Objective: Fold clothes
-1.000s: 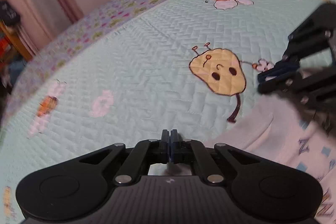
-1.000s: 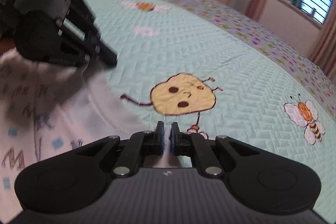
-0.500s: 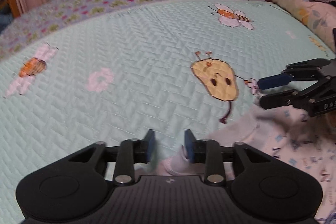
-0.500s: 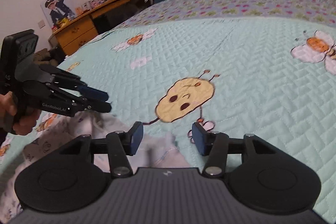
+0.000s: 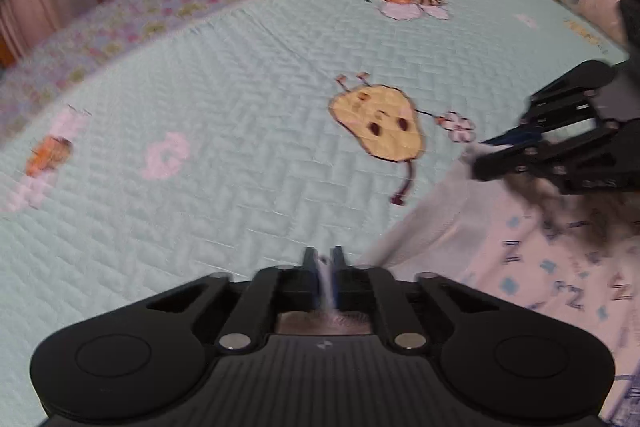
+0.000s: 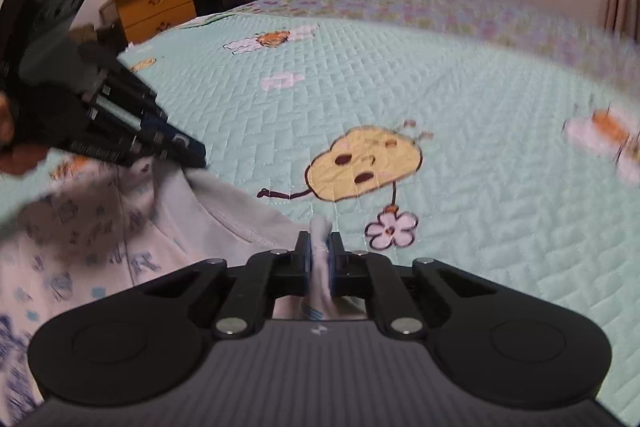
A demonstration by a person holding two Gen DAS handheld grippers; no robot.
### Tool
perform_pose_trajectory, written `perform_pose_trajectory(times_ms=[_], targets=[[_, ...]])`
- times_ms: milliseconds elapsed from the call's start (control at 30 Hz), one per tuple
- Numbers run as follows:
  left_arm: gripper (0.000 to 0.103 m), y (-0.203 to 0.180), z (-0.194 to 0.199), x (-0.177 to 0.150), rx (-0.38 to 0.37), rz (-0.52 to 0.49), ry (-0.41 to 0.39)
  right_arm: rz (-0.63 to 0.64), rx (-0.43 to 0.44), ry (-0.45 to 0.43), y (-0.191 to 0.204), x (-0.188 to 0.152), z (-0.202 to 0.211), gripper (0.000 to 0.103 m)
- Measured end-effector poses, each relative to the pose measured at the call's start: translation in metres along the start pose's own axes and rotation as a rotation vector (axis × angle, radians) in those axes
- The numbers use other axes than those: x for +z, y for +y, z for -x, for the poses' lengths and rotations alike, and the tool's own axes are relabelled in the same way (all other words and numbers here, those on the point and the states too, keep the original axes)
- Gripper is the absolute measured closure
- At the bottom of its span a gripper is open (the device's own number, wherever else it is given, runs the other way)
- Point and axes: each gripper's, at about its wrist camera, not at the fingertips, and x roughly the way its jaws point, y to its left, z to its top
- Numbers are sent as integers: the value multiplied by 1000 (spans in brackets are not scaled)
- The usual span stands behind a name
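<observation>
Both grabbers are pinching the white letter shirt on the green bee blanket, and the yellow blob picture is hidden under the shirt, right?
Not quite. Both grippers, left and right, do pinch the white shirt on the green blanket, but the yellow blob isn't hidden: the right wrist view shows it uncovered, just beyond the shirt's edge.

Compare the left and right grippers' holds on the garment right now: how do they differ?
In its own view, the right gripper shows a thick fold of the white letter-print garment poking past its fingertips; the left gripper shows only a thin sliver. Seen from the right wrist, the left tilts down onto the cloth; the right looks nearer level from the left wrist. Both are shut on an edge.
</observation>
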Motion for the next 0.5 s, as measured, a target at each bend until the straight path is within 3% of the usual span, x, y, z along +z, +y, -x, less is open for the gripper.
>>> perform_pose_trajectory(times_ms=[100, 267, 333, 400, 433, 500], targets=[[103, 5, -3, 1, 72, 27, -12, 141, -115, 15, 17, -3, -7, 94], [100, 14, -8, 3, 192, 73, -32, -21, -69, -16, -8, -6, -11, 94], [91, 30, 5, 3, 195, 167, -76, -123, -71, -61, -20, -8, -5, 83], [89, 43, 22, 1, 124, 254, -113, -221, -94, -111, -31, -9, 3, 77], [89, 47, 29, -2, 46, 277, -116, -250, -89, -137, -34, -10, 8, 76], [84, 43, 40, -9, -108, 267, -101, -304, 20, -174, -37, -10, 18, 75]])
